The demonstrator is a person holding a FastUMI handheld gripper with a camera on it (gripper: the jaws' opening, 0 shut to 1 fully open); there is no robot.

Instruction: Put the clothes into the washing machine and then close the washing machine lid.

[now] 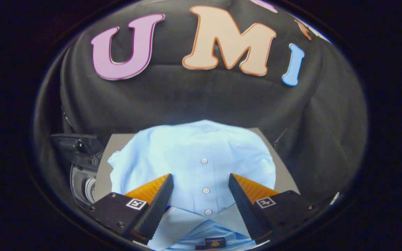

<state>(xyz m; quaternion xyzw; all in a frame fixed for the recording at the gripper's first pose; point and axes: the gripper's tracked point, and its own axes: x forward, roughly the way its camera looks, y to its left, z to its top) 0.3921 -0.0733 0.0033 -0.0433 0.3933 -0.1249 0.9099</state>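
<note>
A light blue buttoned shirt (194, 164) lies folded on a grey table top (286, 181), its collar nearest to me and its row of white buttons running away between my fingers. My gripper (201, 179) hovers over the shirt's collar end, open, with the button placket in the gap and neither finger touching cloth that I can tell. To the left of the table, lower down, sits the washing machine (82, 174), dark-bodied, with its round drum opening and a raised dark lid part showing.
Black cloth wall stands close behind the table and wraps around both sides. The table's right edge runs off behind the right finger. The machine sits tight against the table's left edge.
</note>
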